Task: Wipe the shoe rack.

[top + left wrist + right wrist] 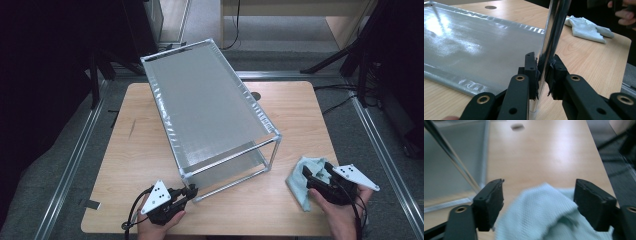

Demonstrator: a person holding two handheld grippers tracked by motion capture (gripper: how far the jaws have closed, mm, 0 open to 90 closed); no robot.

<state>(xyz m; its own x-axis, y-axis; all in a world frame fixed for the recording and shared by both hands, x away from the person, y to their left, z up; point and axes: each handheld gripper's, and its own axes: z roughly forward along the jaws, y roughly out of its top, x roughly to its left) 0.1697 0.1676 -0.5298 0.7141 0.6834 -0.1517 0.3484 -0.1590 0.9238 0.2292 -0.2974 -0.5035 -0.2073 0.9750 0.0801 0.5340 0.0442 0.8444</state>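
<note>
At the near edge of the table (150,150), my left gripper (189,192) is clamped on the front corner post (549,50) of the wire-frame rack (210,110). I judge that hold is there to steady the rack while my other hand works the cloth. That post stands upright between the pads, and the rack rests on the table with its long axis running from the near right corner away toward the far left, its open end facing me. Off to the right, my right gripper (539,202) hovers with jaws spread wide over the pale green cloth (544,215); the pads do not press it. Crumpled, the cloth lies on the table just beside the rack's near right corner.
</note>
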